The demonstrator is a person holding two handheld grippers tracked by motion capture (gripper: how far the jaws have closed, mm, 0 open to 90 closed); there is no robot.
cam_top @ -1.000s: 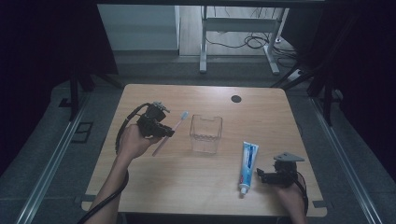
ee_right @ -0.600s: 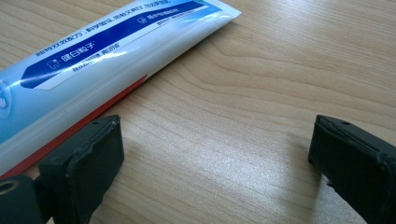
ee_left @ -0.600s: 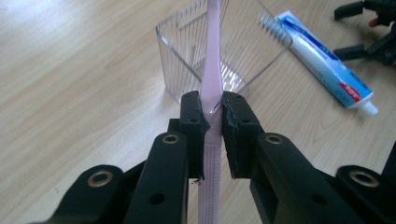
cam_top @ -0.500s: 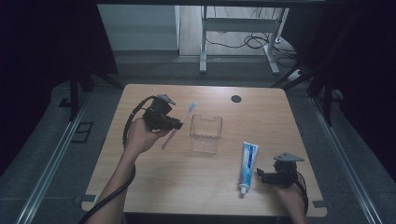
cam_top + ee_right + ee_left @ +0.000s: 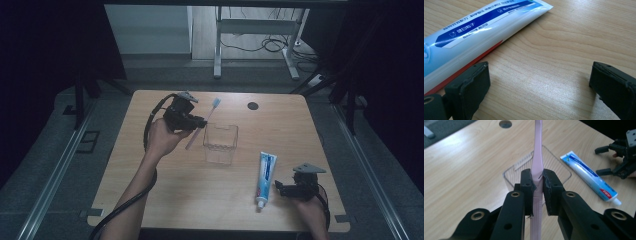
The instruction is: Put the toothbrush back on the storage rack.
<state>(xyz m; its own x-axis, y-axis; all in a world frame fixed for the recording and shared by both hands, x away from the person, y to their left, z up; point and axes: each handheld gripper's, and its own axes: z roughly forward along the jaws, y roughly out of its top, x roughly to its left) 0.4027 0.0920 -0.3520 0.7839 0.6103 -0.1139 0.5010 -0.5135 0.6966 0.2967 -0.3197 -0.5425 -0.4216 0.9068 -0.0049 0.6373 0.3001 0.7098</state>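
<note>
Left gripper (image 5: 200,123) is clamping a pink toothbrush (image 5: 204,125) beside the clear cup (image 5: 220,143); keeping the handle vertical should be easing it in.

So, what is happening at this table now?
A person holds a tool in each hand. The left tool is shut on a pink toothbrush and holds it above the table, beside a clear cup. The right tool is open and rests next to a toothpaste tube lying on the table.
</note>
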